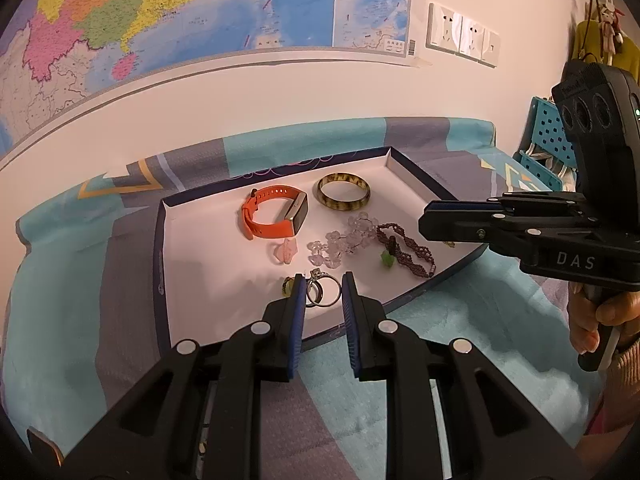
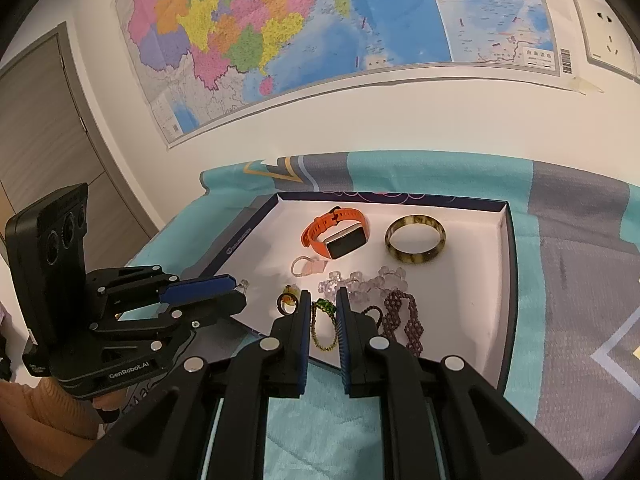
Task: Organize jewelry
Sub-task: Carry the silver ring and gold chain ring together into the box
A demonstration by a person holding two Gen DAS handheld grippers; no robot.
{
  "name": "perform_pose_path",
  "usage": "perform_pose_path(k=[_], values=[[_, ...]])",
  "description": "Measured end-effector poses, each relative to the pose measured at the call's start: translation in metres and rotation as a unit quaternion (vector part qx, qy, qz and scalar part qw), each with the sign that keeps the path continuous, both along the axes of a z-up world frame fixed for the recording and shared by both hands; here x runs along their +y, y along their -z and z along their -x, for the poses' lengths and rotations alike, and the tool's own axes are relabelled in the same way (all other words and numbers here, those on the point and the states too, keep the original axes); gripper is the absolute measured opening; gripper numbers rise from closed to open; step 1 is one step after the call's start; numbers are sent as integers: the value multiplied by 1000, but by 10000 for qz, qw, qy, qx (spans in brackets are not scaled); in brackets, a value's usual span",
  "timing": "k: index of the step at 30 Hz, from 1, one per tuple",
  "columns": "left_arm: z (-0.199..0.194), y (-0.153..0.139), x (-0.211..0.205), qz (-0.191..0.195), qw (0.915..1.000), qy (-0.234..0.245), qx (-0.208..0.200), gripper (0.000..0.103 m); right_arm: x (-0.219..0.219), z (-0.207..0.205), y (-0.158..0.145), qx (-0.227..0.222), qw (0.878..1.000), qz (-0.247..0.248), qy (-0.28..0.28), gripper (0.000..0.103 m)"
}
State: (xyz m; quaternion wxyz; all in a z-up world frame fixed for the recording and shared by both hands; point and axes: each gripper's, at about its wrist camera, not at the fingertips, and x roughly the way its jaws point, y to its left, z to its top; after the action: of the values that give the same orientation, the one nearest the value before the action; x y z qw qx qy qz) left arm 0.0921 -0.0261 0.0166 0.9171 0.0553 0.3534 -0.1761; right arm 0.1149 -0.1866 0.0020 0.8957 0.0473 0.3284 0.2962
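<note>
A shallow white tray (image 1: 158, 248) (image 2: 510, 280) on the cloth holds an orange smartwatch (image 1: 272, 216) (image 2: 336, 232), a mottled bangle (image 1: 344, 206) (image 2: 416, 258), a clear bead bracelet (image 1: 340, 240) (image 2: 372, 284), a purple beaded bracelet (image 1: 408, 254) (image 2: 400, 320), a green pendant necklace (image 1: 386, 259) (image 2: 326, 306), a pink piece (image 1: 286, 254) and a dark ring (image 2: 286, 304). My left gripper (image 1: 323, 280) (image 2: 237, 283) sits at the tray's near edge, shut on a silver ring (image 1: 315, 273) (image 2: 242, 286) that spans its tips. My right gripper (image 2: 324, 295) (image 1: 426, 216) hovers over the tray's right side, narrowly open and holding nothing.
The tray lies on a teal and grey cloth (image 1: 60, 300) against a white wall with a map (image 1: 180, 20) and sockets (image 1: 460, 32). A teal perforated rack (image 1: 552, 140) stands at the right. A grey door (image 2: 40, 140) is at the left. A person's hand (image 1: 600, 320) holds the right gripper's handle.
</note>
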Motion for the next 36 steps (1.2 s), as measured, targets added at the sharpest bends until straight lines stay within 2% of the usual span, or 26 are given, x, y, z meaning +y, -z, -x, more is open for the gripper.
perform_pose_path(k=[36], values=[[-24, 5, -1, -66, 9999, -95, 75, 19, 12, -29, 3, 150, 9999, 70, 36, 11]])
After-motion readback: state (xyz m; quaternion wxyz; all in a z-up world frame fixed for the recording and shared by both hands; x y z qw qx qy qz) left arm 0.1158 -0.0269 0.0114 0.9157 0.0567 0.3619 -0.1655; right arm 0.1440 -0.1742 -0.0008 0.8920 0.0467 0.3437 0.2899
